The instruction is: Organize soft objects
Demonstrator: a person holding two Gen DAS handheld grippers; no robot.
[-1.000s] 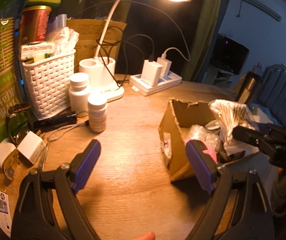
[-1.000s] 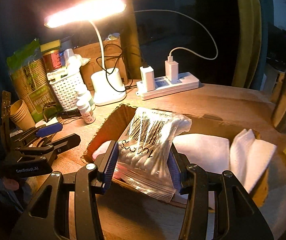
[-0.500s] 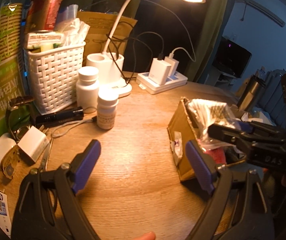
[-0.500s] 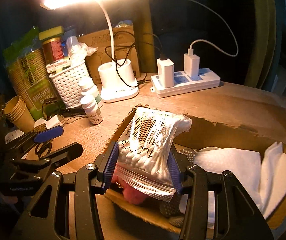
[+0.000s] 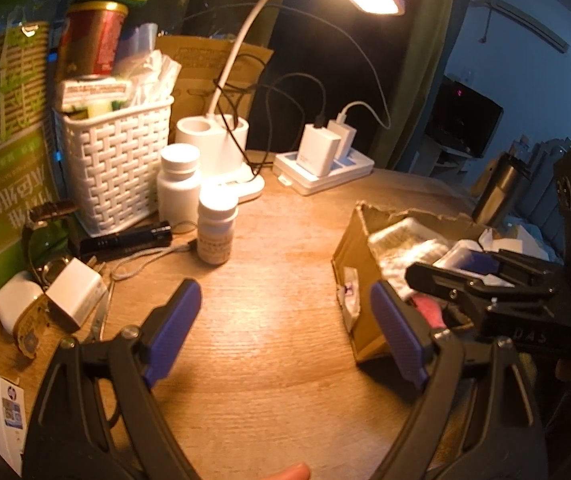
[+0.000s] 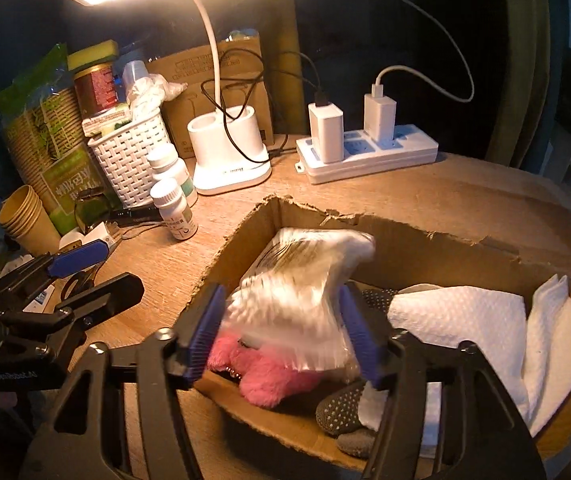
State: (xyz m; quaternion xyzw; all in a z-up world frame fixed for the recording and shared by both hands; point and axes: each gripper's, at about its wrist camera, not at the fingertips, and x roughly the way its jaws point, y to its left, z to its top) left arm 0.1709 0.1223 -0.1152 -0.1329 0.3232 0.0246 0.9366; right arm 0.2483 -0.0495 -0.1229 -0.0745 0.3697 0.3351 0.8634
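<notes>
- Our right tongs [image 6: 281,332] have just been opening: a second ago the blue pads were clamped on the bag of cotton swabs [image 6: 301,280], and now the bag sits between them, motion-blurred, with the pads apparently clear of its sides. We read that as the release.
- The bag has gone from held up above the cardboard box [image 6: 425,248] to lying in its near-left corner, leaning over the pink plush toy [image 6: 269,376] at about 6 o'clock of it.
- At 4 o'clock of the bag lies a grey dotted sock [image 6: 341,404]; at 3 o'clock, folded white paper towels [image 6: 461,316] fill the right part of the box.
- Our left tongs [image 5: 285,332] stand wide and hold nothing, above bare wood of the bench [image 5: 265,272], as they did a second ago. In their view the box is at 3 o'clock, with the right tongs over it.
- Further out, at 10 to 12 o'clock of the box in the right view, we see two white pill bottles [image 6: 173,208], a white woven basket [image 6: 129,156], the desk lamp base [image 6: 229,156] and a power strip [image 6: 369,152].
- In our judgement this item is now sorted: one more soft thing is in the box. The next step would be to lift the right tongs clear without snagging the bag.
- The slippery bag may slide off the plush; whether it has settled we cannot tell through the blur.
</notes>
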